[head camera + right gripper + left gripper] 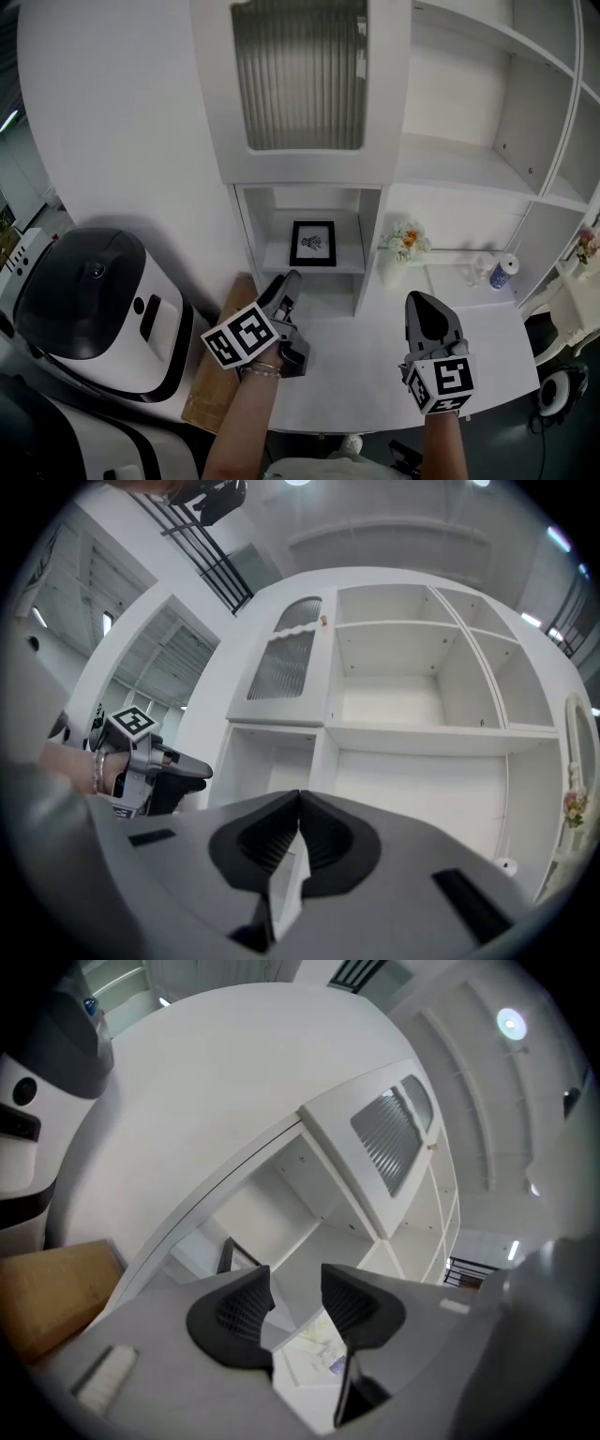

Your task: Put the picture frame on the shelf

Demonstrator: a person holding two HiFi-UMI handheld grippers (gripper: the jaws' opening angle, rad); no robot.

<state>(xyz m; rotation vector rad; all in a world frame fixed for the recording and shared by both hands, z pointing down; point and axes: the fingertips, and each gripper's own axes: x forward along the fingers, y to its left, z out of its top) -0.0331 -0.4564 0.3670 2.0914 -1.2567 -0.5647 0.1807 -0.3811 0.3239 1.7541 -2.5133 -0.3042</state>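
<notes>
The black picture frame [312, 244] stands upright on a small white shelf [281, 257] inside the narrow compartment under the cabinet. My left gripper [287, 283] hovers just in front of and below that compartment, tilted, its jaws apart with nothing between them. In the left gripper view only the frame's dark edge [228, 1254] shows, left of the left gripper [295, 1281]. My right gripper [427, 307] is further right over the white table, apart from the frame. In its own view the right gripper [300, 803] has its jaws touching and empty, and the left gripper [176, 772] shows at the left.
A vase of flowers [405, 246] and a blue-and-white bottle [503, 274] stand on the white table [375, 375] to the right. A ribbed-glass cabinet door [300, 75] hangs above the compartment. A white and black machine [94, 309] and a wooden board [220, 375] lie at the left.
</notes>
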